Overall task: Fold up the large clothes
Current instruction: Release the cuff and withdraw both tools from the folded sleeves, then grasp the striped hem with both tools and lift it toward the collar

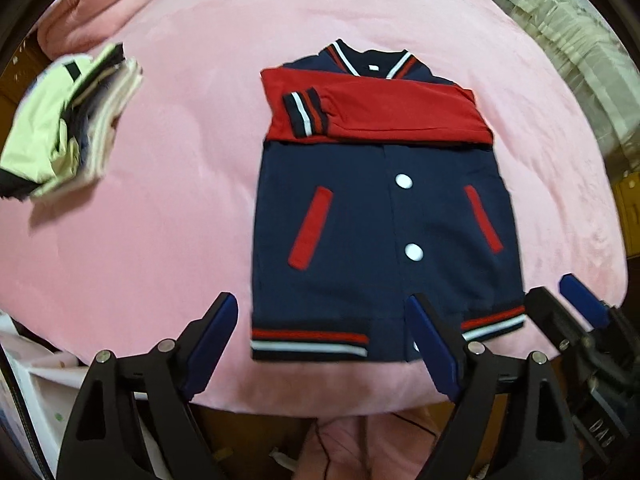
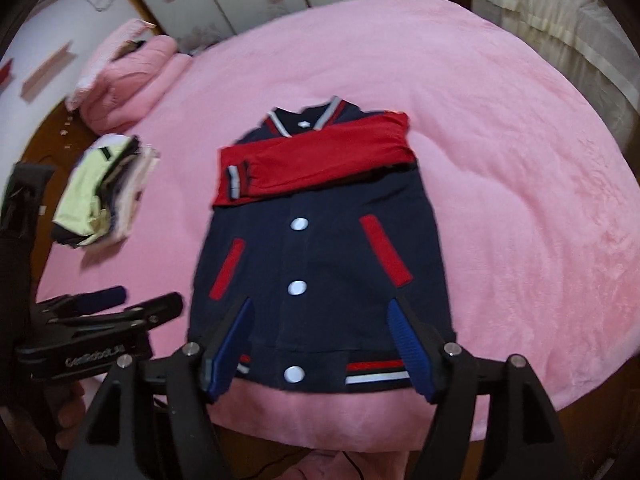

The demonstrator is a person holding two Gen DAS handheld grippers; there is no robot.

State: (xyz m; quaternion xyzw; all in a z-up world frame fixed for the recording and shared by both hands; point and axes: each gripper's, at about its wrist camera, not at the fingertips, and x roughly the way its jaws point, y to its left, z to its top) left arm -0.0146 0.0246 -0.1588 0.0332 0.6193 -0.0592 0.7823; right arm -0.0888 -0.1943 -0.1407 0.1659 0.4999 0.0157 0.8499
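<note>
You are seeing white "GenRobot.AI"-like lettering, blurred, showing on left gripper (image 2: 114, 300) body; other markings staying unreadable.

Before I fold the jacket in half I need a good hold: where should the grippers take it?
Take the striped hem at its two bottom corners, coming from the near edge of the bed. The jacket lies flat, sleeves already crossed, hem nearest the open left gripper and right gripper.
</note>
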